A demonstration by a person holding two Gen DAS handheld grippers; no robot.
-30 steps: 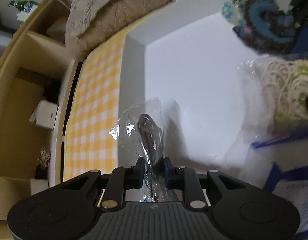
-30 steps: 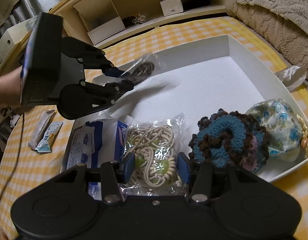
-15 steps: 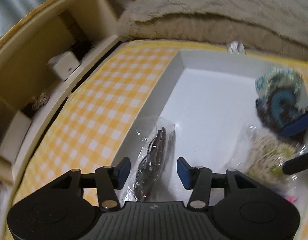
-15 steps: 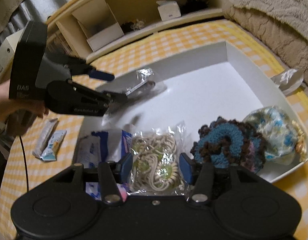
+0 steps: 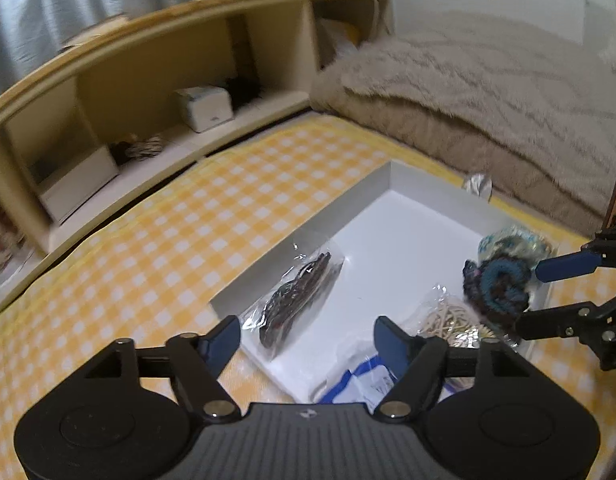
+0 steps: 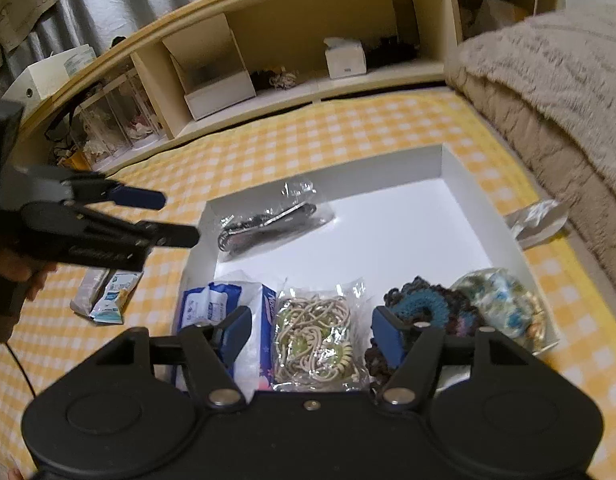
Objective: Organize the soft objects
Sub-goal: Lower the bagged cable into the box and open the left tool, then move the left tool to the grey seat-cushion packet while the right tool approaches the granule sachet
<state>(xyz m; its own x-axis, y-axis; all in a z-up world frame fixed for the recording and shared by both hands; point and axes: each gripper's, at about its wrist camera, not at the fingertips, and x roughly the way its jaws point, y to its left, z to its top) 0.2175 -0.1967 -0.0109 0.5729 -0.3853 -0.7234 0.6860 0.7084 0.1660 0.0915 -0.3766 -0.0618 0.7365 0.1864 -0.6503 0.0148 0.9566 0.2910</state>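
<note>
Two tools (image 6: 180, 218) (image 6: 310, 330), five items boxed

My left gripper (image 5: 308, 340) has let go of the bagged dark hair ties (image 5: 296, 300) and pulled back, jaws wide. That bag now lies inside the white tray (image 6: 448, 164), against its far-left wall.

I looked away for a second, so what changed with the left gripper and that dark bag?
The left gripper opened, released the bag of dark hair ties into the white tray by its far-left wall, then backed off. The right gripper stayed open over the cream-cord bag.
</note>
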